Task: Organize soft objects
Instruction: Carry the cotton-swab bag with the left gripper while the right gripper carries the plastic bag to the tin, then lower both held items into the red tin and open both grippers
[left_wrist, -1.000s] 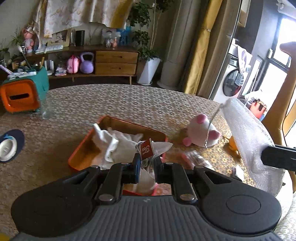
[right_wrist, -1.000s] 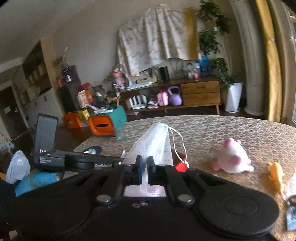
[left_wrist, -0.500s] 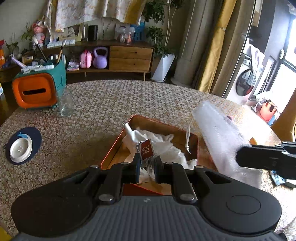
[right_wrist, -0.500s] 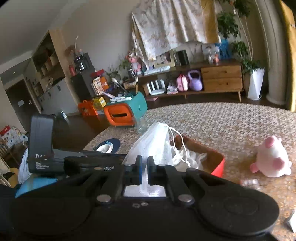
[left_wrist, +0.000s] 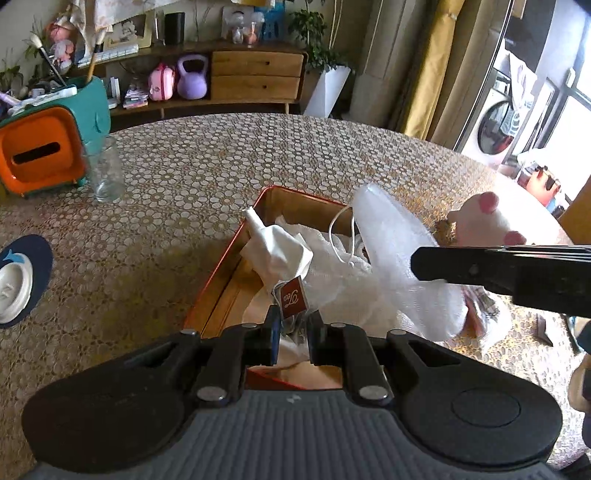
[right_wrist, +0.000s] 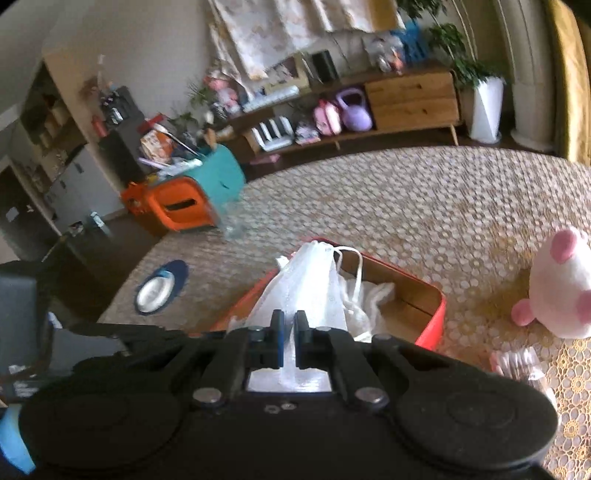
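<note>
Since half a second ago the mesh bag (right_wrist: 306, 291) has come down closer over the orange tray (right_wrist: 424, 295), and the pink plush toy (left_wrist: 484, 225) shows again past the right gripper's arm. The bag hangs over the tray with its drawstring (left_wrist: 341, 236) trailing onto the white cloth (left_wrist: 280, 251) piled inside. The right gripper (right_wrist: 289, 325) has its jaws clamped on the bag's lower end. The left gripper (left_wrist: 293, 326) has its jaws pressed on a clear packet with a red tag (left_wrist: 294, 297), held over the near end of the tray. In the left wrist view the plush toy lies on the table (left_wrist: 221, 155) at about two o'clock from the tray. A drinking glass (left_wrist: 105, 173) stands at ten o'clock, just beside an orange and teal box (left_wrist: 40, 155). A dark blue coaster with a white disc (left_wrist: 18, 280) lies at nine o'clock, well apart from the tray.
</note>
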